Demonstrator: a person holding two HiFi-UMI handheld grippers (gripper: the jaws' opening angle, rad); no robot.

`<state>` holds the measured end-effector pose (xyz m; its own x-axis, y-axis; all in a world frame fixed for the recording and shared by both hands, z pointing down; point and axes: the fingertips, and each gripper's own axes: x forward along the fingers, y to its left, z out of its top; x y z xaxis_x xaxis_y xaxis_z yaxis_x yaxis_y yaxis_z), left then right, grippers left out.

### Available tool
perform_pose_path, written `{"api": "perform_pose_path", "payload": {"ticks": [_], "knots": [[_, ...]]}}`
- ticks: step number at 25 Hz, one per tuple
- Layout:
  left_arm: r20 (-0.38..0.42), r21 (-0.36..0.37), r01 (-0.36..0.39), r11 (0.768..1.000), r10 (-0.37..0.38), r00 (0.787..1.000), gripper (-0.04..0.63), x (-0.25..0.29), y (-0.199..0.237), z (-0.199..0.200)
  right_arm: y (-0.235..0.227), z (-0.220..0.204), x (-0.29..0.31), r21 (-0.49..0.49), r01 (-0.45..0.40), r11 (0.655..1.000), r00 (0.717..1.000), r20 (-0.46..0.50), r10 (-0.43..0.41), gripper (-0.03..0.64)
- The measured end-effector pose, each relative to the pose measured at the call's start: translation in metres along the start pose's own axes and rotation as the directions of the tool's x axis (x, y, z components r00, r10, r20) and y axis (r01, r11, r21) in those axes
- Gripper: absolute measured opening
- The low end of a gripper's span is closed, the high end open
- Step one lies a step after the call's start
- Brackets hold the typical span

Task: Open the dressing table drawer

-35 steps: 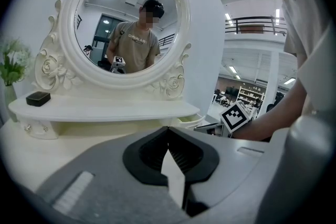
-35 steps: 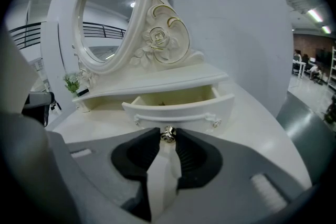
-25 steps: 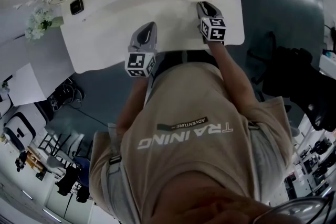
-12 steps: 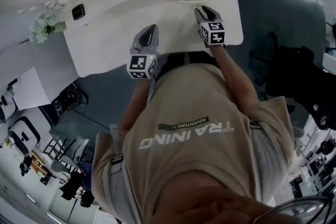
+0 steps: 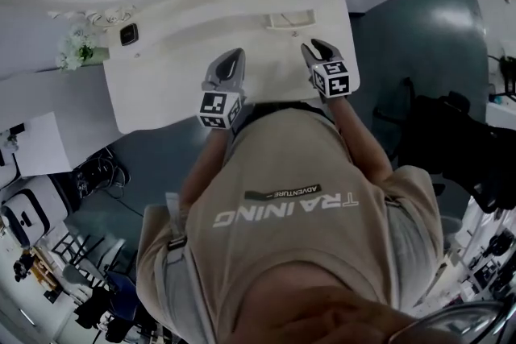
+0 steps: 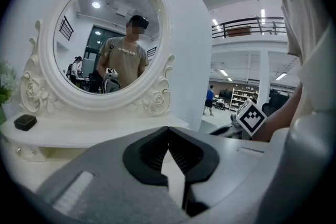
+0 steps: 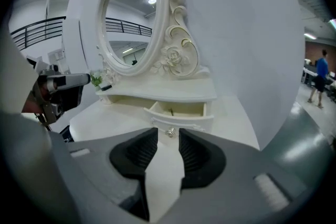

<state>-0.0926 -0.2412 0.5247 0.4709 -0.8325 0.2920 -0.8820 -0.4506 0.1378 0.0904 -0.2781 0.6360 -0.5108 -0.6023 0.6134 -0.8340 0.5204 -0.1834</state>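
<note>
The white dressing table [image 5: 177,84] has its small drawer [image 5: 289,18] pulled out under the oval mirror [image 7: 128,18]. In the right gripper view the drawer [image 7: 178,110] stands open, its round knob [image 7: 170,132] just beyond my fingertips. My right gripper [image 7: 167,140] has just been opening; its jaws stand apart with nothing between them. From above, the right gripper [image 5: 316,46] hovers over the table's front edge, short of the drawer. My left gripper [image 5: 232,54] hangs over the tabletop further left. Its tips [image 6: 168,131] meet and hold nothing.
A small black box [image 5: 128,34] and a sprig of white flowers [image 5: 76,48] sit on the table's left shelf. The mirror [image 6: 105,44] reflects the person. Dark equipment [image 5: 451,141] stands on the floor to the right, and a white sheet [image 5: 40,145] lies to the left.
Both grippers have lifted and drawn back from the drawer toward the table's front edge. The right one has come away from the knob. The drawer stays out.
</note>
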Motion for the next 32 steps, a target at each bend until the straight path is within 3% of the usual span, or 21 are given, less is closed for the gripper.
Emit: {"api": "perform_pose_path", "payload": {"ticks": [5,6,8,11,14,18,23,32], "knots": [[0.033,-0.004,-0.005,1.0,0.005,0.999,0.006,-0.003,-0.006,0.019,0.016,0.029,-0.025,0.019,-0.089,0.996,0.995,0.051,0.088,0.112],[0.042,-0.017,-0.005,1.0,0.006,0.999,0.006,-0.002,-0.007,0.023,0.018,0.036,-0.032,-0.007,-0.087,0.996,0.994,0.069,0.087,0.104],[0.063,-0.027,-0.004,1.0,0.005,0.998,0.006,-0.002,-0.008,0.034,0.023,0.055,-0.044,-0.098,-0.062,0.993,0.991,0.112,0.073,0.026],[0.092,-0.007,-0.002,1.0,0.003,0.996,0.006,-0.004,-0.01,0.054,0.036,0.082,-0.061,-0.219,-0.049,0.975,0.982,0.168,0.087,0.003],[0.118,-0.017,0.017,1.0,-0.015,0.993,0.006,-0.008,-0.014,0.076,0.047,0.104,-0.074,-0.257,-0.078,0.963,0.972,0.195,0.13,0.004],[0.142,0.03,0.023,0.999,-0.028,0.99,0.006,-0.011,-0.012,0.11,0.055,0.139,-0.089,-0.291,-0.091,0.953,0.956,0.241,0.165,0.003],[0.172,0.131,0.001,0.991,-0.023,0.985,0.006,-0.015,0.0,0.149,0.071,0.185,-0.103,-0.324,-0.159,0.932,0.915,0.307,0.263,0.003],[0.293,0.247,-0.009,0.969,-0.066,0.954,0.006,-0.029,-0.011,0.218,0.083,0.247,-0.134,-0.426,-0.14,0.894,0.86,0.394,0.323,0.003]]}}
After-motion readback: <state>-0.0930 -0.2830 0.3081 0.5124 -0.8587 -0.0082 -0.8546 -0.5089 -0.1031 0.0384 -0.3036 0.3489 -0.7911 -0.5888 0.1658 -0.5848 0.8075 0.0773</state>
